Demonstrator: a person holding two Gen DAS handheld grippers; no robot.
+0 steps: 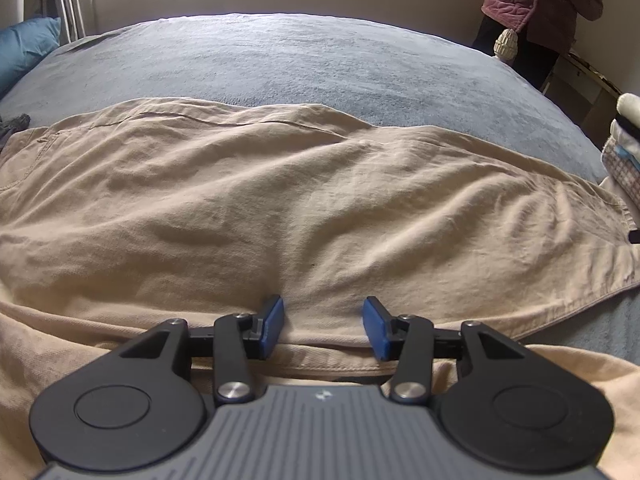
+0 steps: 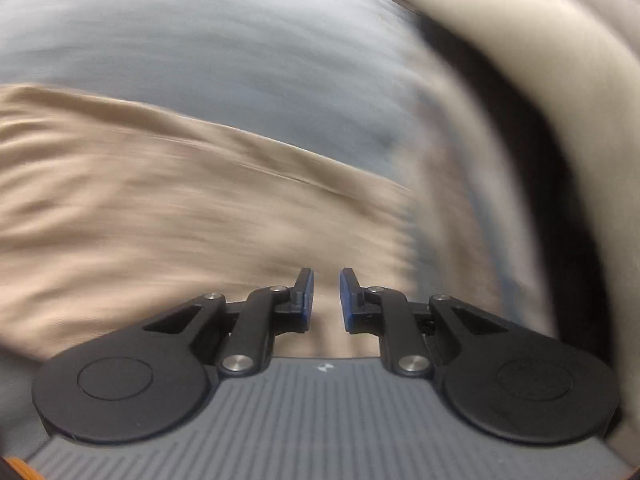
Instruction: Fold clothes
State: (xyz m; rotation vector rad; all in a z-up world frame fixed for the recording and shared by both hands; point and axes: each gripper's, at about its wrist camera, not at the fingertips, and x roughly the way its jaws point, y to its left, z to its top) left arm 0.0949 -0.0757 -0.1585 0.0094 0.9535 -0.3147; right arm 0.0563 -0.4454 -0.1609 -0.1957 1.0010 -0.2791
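Trousers [image 1: 304, 208] on bed [image 1: 280, 60], beneath left tool [image 1: 324, 328], right tool [image 2: 326, 300], both agape.

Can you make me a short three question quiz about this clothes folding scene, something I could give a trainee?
1. True or false: the left gripper is clamped shut on the tan trousers.
2. What do the trousers lie on? A) a wooden table B) a grey-blue blanket C) a tiled floor
3. Fill in: the right wrist view is heavily ____, so fine detail around the right gripper cannot be read.

Key
1. False. Its jaws stand open, with the cloth's near edge between the blue pads but not pinched.
2. B
3. blurred. Its jaws still show a gap, with tan cloth behind them.
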